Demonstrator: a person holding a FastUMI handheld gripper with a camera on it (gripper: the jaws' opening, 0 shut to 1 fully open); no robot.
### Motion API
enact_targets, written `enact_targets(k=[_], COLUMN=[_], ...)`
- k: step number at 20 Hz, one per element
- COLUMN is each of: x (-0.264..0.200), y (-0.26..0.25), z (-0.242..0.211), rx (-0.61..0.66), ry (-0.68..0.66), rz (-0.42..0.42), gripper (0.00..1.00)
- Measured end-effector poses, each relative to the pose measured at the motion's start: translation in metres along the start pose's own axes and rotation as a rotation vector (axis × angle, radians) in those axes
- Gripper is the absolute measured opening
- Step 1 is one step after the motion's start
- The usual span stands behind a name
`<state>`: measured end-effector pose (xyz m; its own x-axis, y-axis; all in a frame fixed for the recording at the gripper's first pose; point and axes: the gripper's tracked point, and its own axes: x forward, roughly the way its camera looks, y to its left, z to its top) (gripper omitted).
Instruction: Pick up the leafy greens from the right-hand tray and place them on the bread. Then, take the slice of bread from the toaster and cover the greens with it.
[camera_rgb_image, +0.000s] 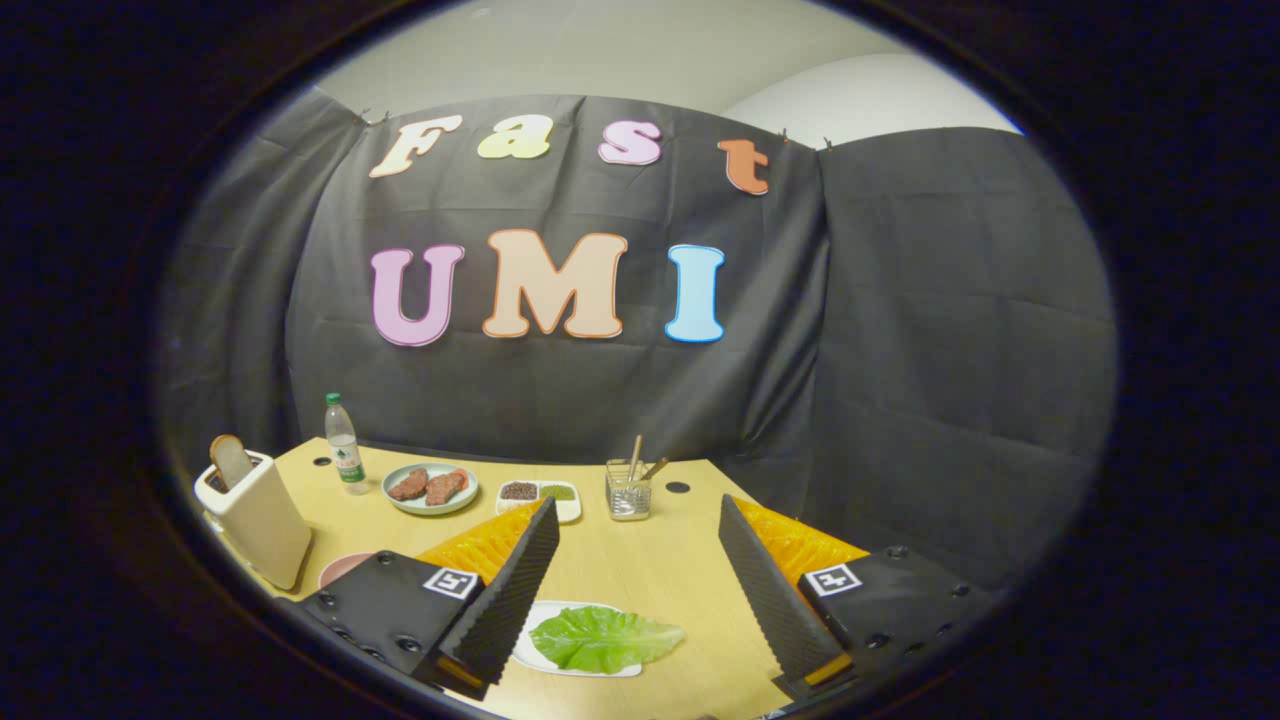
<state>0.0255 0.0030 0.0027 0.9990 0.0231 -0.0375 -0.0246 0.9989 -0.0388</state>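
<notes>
A green leafy lettuce leaf (605, 638) lies on a small white tray (548, 611) on the wooden table, low between my two fingers and nearer the left one. My gripper (638, 508) hangs open above the table with nothing held, and the leaf lies below and short of its tips. Off to the left stands a white toaster (262, 522) with a slice of bread (231, 460) sticking up out of its slot. Beside the toaster the edge of a pink plate (341, 569) peeks out behind my left finger; what is on it is hidden.
Beyond the fingertips stand a pale green plate with two pieces of meat (430, 488), a small white dish of seeds (540, 494) and a glass holder with sticks (628, 492). A water bottle (343, 443) stands at the back left. The table's far corner ends near the glass.
</notes>
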Motion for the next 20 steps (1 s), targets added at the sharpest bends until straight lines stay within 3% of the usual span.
enact_targets(k=[6,11,20], x=[0.018,0.043,0.065], y=[0.015,0.026,-0.003], z=[-0.016,-0.057,-0.179], rx=[-0.080,-0.129,-0.154], ry=[0.047,0.155,0.530], rz=[0.070,0.143,0.230], gripper=[1.00,1.00,1.00])
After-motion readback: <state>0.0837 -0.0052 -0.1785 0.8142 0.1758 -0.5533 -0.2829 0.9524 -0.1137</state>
